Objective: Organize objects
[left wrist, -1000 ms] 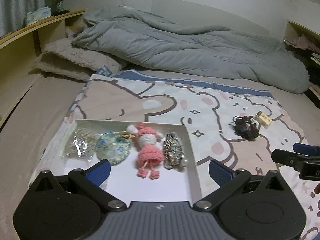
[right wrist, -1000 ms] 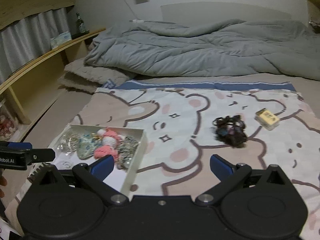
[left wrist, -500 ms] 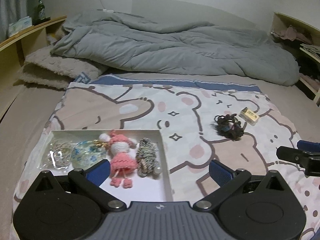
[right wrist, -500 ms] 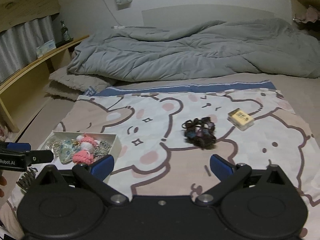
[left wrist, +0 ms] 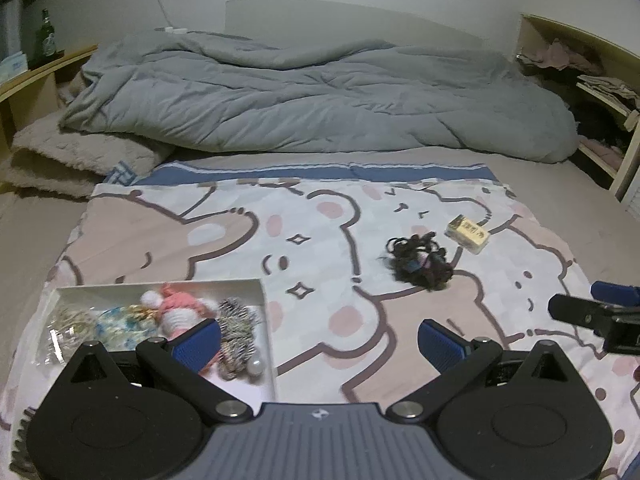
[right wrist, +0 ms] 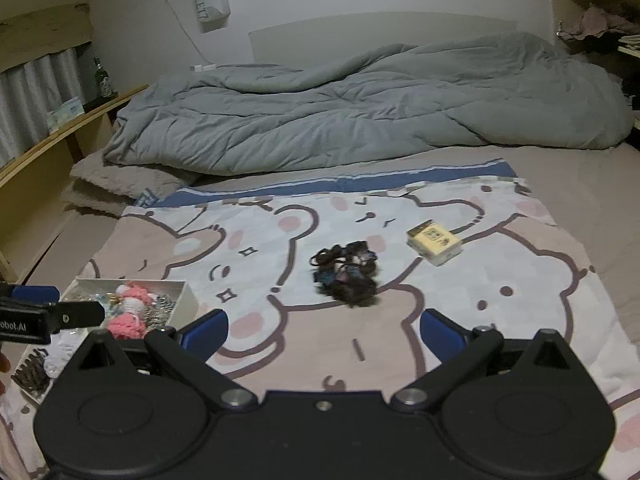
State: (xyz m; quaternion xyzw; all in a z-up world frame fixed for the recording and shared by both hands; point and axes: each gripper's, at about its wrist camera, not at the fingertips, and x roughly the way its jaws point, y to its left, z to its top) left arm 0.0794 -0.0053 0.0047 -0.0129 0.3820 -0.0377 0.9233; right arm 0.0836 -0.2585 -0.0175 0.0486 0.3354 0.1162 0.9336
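Note:
A white tray (left wrist: 160, 285) lies at the lower left of the bear-print blanket; it holds a pink knitted doll (left wrist: 178, 308), a striped scrunchie (left wrist: 236, 320), a blue glass piece and a clear packet. A dark pile of hair ties (left wrist: 420, 262) and a small yellow box (left wrist: 468, 234) lie on the blanket to the right. My left gripper (left wrist: 318, 340) is open and empty beside the tray's right wall. My right gripper (right wrist: 324, 330) is open and empty, just short of the hair ties (right wrist: 348, 276); the box (right wrist: 434, 240) and the tray (right wrist: 182, 304) show there too.
A rumpled grey duvet (left wrist: 320, 100) fills the back of the bed, with a folded beige blanket (left wrist: 76, 160) at its left. Wooden shelves run along both sides; a green bottle (left wrist: 46, 38) stands on the left one.
Both grippers have moved right, from the tray toward the hair ties and box, which now sit nearer the view centres. Both stay open and empty.

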